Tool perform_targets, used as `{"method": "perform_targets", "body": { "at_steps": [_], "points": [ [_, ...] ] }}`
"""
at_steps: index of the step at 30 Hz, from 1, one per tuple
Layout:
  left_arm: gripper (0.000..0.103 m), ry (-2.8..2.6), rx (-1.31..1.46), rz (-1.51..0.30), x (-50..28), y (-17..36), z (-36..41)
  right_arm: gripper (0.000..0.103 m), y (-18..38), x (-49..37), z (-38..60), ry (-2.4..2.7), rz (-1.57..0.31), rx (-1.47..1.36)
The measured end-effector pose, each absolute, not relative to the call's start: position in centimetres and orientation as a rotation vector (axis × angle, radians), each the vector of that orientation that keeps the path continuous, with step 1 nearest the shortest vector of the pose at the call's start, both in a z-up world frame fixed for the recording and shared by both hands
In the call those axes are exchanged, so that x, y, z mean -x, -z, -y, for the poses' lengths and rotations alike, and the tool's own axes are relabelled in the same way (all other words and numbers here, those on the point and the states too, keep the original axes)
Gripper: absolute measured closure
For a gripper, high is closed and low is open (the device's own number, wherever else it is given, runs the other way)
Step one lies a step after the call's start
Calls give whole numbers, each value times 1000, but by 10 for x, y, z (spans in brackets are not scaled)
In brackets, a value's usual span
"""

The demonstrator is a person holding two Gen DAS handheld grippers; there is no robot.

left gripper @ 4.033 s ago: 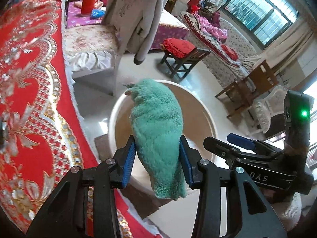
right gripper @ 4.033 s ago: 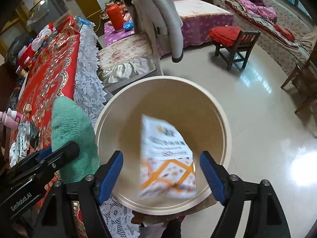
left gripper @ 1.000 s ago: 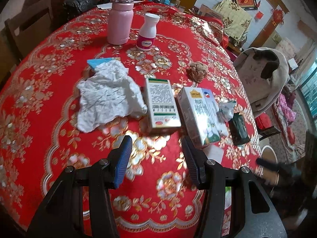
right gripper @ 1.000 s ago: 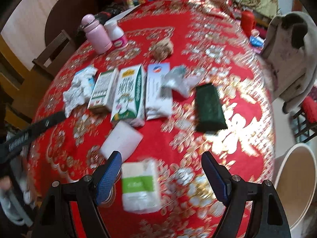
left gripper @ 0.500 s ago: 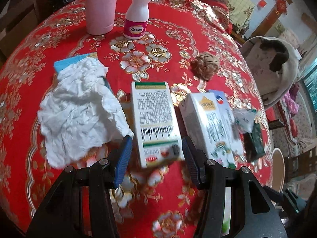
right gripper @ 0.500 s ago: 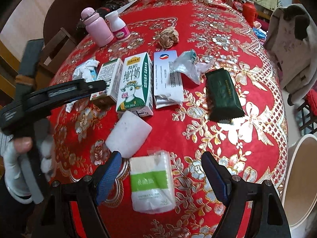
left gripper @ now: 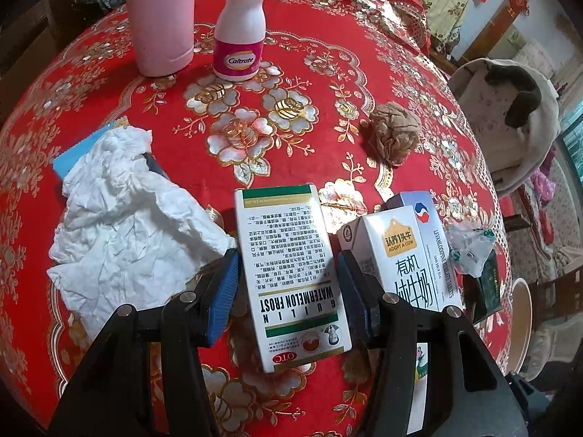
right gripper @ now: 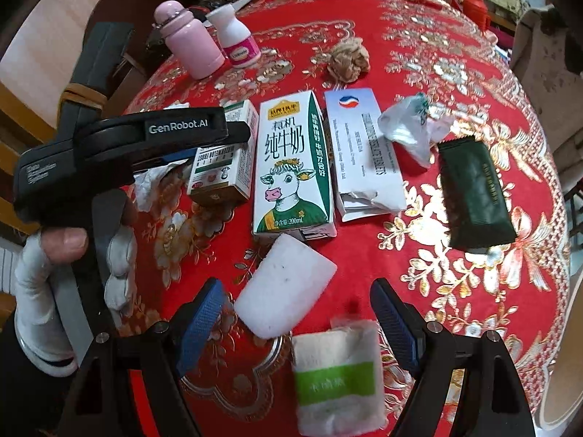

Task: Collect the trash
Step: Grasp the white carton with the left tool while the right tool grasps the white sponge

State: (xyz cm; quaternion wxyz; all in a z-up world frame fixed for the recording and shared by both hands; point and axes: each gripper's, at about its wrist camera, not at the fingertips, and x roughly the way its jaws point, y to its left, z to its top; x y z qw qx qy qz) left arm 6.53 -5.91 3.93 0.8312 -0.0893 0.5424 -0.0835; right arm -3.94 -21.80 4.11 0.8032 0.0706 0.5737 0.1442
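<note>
While the right gripper hangs with its jaws wide apart over a tissue pack and a white sponge on the near edge of the red tablecloth, the left gripper straddles a medicine box, its jaws having just been opening, not squeezing it. Crumpled white paper lies left of that box and a milk carton right, and farther off stand a pink flask and a white bottle.
</note>
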Motion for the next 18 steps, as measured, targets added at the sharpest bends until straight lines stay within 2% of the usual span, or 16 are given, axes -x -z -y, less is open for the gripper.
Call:
{"method": "perform_targets", "body": {
  "at_steps": [5, 8, 12, 18],
  "points": [
    [50, 178, 194, -1160, -68, -38, 60, 23, -34, 34, 219, -310, -1250, -188],
    [50, 178, 194, -1157, -68, -38, 60, 31, -33, 33, 219, -311, -1250, -197],
    [50, 179, 194, -1156, -69, -39, 59, 52, -29, 33, 223, -319, -1262, -213],
    [51, 186, 196, -1154, -67, -38, 59, 65, -33, 39, 228, -337, -1242, -217]
  ]
}}
